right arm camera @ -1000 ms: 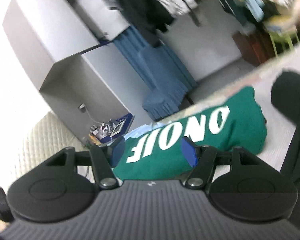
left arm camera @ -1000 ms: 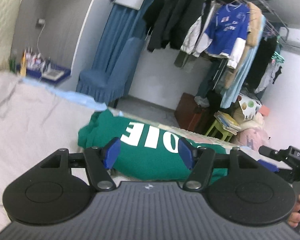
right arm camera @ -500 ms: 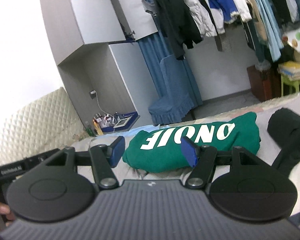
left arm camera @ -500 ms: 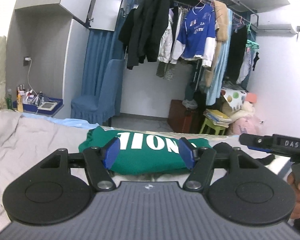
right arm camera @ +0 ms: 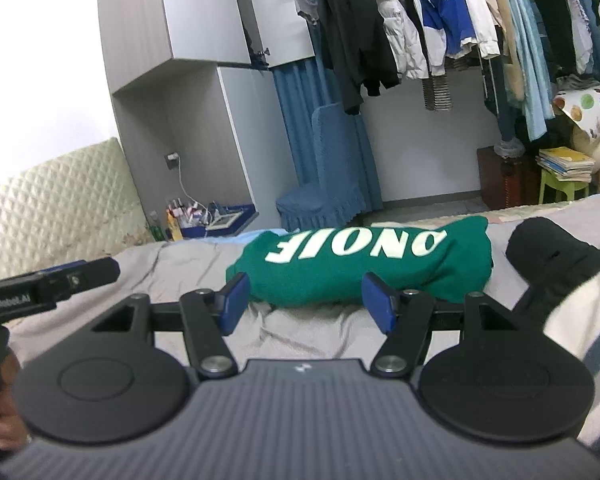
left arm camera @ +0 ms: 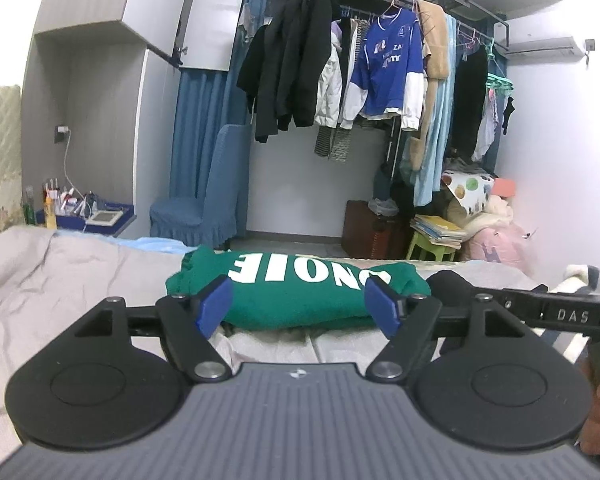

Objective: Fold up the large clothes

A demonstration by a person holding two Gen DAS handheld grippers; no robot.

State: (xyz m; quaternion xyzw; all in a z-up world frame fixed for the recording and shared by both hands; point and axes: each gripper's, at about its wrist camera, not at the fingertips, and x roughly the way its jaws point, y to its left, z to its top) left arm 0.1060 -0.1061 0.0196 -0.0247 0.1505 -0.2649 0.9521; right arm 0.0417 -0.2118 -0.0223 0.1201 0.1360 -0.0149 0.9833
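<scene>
green sweatshirt [left arm camera: 300,292] folded, beyond opening jaws

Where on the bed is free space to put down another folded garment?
Free: the grey sheet left of the green sweatshirt, toward the headboard. Crowded: right of it, a black garment and striped cloth lie close.

My own housing covers the near edge of the green sweatshirt [left arm camera: 300,292], and its white lettering runs out of sight where the cloth folds under. The black garment [right arm camera: 556,256] is cut off behind my right mount. The hand [left arm camera: 598,412] gripping the other handle slips past the picture's edge. The bottles [left arm camera: 56,204] on the bedside tray are too small to tell apart.
</scene>
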